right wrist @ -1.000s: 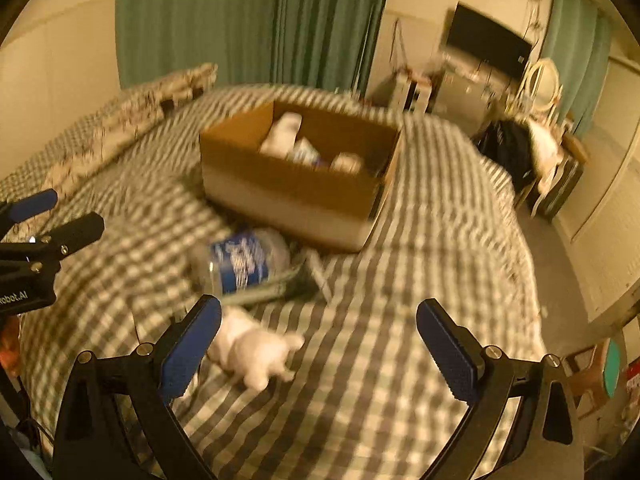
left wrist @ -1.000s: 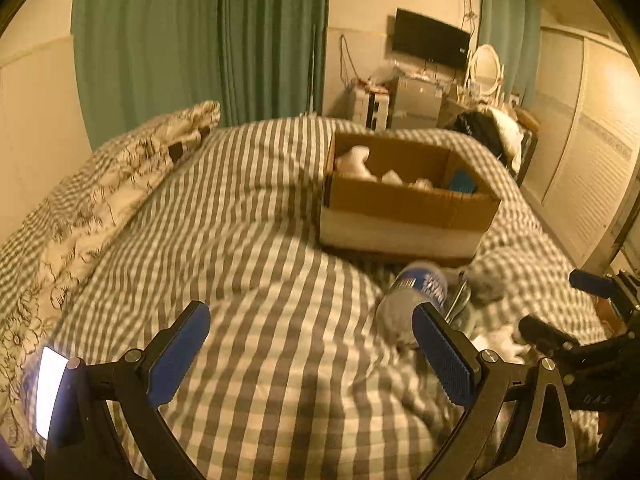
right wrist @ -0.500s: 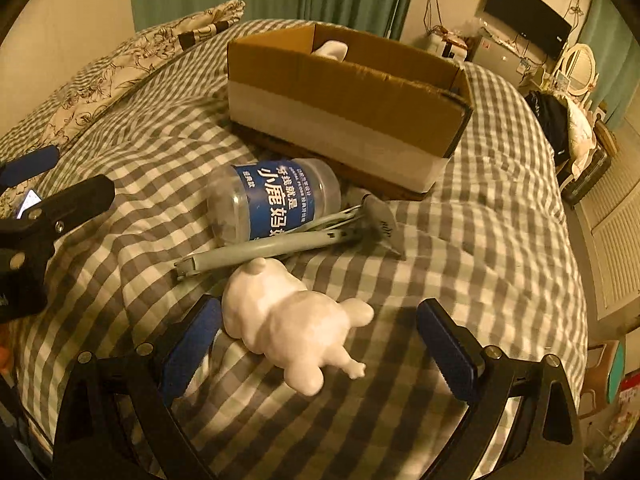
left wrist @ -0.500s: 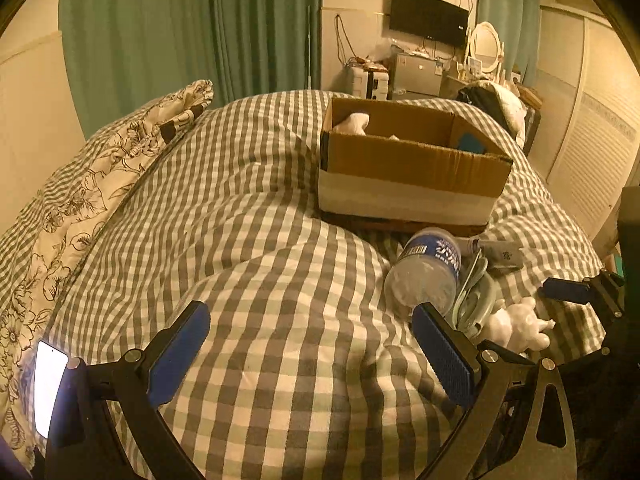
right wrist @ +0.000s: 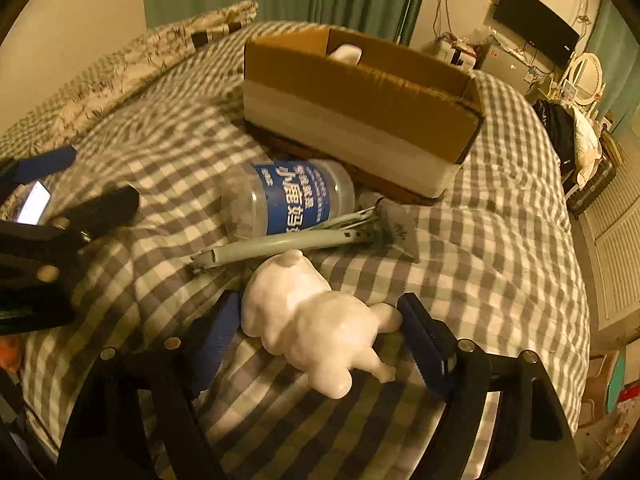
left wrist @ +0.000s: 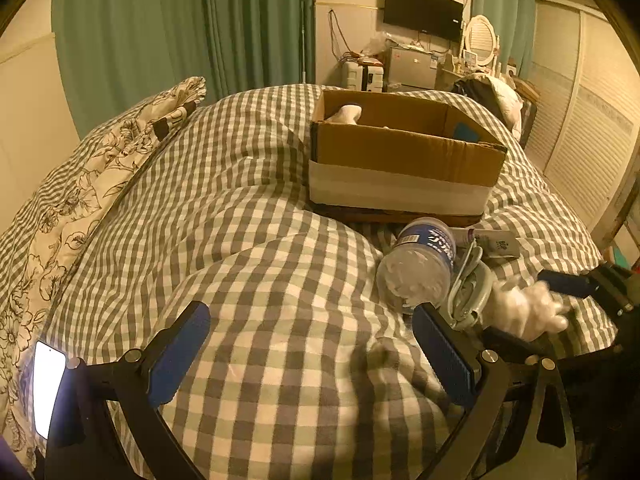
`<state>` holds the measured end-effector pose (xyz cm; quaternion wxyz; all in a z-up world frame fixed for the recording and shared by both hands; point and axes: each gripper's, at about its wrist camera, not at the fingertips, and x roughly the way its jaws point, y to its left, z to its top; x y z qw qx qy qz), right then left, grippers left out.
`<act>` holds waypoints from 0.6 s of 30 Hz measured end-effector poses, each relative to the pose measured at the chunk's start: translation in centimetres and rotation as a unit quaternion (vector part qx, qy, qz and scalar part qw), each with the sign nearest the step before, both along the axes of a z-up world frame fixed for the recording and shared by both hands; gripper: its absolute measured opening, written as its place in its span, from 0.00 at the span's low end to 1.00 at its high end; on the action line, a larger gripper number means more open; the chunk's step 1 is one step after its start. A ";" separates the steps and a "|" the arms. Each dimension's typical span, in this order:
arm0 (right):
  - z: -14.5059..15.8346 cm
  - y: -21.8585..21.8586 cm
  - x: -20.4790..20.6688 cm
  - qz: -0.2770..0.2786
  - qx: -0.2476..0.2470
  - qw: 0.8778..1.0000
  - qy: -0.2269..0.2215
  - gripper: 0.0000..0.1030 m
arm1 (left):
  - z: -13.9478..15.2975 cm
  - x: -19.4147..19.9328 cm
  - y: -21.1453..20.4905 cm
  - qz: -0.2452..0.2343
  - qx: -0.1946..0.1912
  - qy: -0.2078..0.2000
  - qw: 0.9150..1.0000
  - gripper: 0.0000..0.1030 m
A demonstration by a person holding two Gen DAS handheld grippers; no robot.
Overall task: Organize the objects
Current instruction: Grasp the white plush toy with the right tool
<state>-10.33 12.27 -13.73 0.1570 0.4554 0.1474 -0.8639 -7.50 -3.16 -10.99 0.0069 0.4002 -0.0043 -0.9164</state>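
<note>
A white animal figurine (right wrist: 316,332) lies on the checked bedspread between the two fingers of my right gripper (right wrist: 320,328). The jaws are narrowed around it, and whether they press on it I cannot tell. It also shows in the left wrist view (left wrist: 528,308). Just beyond lie a grey folding hanger (right wrist: 280,246), a clear bottle with a blue label (right wrist: 288,200) and a small tube (right wrist: 400,228). An open cardboard box (right wrist: 360,116) stands behind them, with a white item inside. My left gripper (left wrist: 312,356) is open and empty over the bedspread, left of the bottle (left wrist: 420,268).
A floral pillow (left wrist: 100,168) lies along the bed's left side. A lit phone (left wrist: 48,388) lies at the near left. Green curtains, a TV, a dresser and a wardrobe stand beyond the bed. The bed edge drops off at the right.
My right gripper has moved down and forward to the figurine and its jaws have narrowed around it. My left gripper has hardly moved.
</note>
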 end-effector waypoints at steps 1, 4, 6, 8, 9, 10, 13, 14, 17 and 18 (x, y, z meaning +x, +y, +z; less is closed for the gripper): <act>0.4 0.3 0.2 -0.001 -0.004 1.000 0.005 0.78 | 0.0 0.0 0.2 -0.004 0.000 -0.001 1.000 1.00; 2.0 1.5 0.6 -0.010 -0.015 1.000 0.020 0.77 | -0.1 0.1 1.2 -0.018 0.000 -0.003 1.000 1.00; 2.8 2.2 0.8 -0.020 -0.012 0.999 0.032 0.77 | -0.3 0.1 1.8 -0.028 0.000 -0.006 1.000 1.00; 3.7 3.1 0.9 -0.029 -0.013 0.999 0.043 0.77 | -0.5 0.1 2.7 -0.040 0.000 -0.010 0.999 1.00; 4.0 3.4 0.9 -0.033 -0.013 0.998 0.047 0.77 | -0.7 0.1 3.2 -0.047 0.000 -0.013 0.999 1.00; 4.3 3.8 0.9 -0.038 -0.013 0.998 0.052 0.77 | -0.8 0.0 3.7 -0.054 0.000 -0.017 0.998 1.00; 5.1 5.0 1.0 -0.049 -0.014 0.997 0.063 0.78 | -1.1 0.0 5.2 -0.073 0.002 -0.023 0.997 1.00; 5.3 5.3 1.0 -0.052 -0.016 0.996 0.065 0.78 | -1.2 -0.1 5.8 -0.078 0.002 -0.025 0.997 1.00; 5.8 6.2 1.0 -0.060 -0.021 0.995 0.070 0.78 | -1.5 -0.5 7.2 -0.098 0.008 -0.032 0.995 1.00; 5.8 6.4 1.1 -0.062 -0.021 0.995 0.072 0.78 | -1.6 -0.6 7.4 -0.103 0.009 -0.035 0.994 1.00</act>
